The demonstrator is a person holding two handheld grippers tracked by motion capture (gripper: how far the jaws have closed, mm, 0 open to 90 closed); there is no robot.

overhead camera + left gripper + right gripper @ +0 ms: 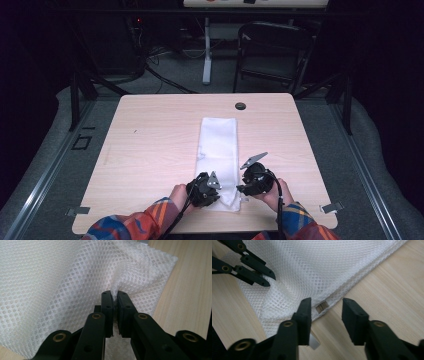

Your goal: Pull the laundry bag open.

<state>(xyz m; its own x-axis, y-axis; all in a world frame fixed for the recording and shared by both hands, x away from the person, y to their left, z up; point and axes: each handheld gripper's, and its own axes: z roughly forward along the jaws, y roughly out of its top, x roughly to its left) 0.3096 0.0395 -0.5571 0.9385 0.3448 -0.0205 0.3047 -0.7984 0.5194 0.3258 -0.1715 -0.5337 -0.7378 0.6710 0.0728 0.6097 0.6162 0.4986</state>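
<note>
While left gripper pinches mesh cloth tight, right gripper gapes unclosed astride cloth's near edge; long axis running straight ahead, away from both.

A square light-wood table with rounded corners carries a long folded white mesh cloth, lying lengthwise near its middle and reaching toward the near edge. A small round black grommet sits by the far edge.
</note>
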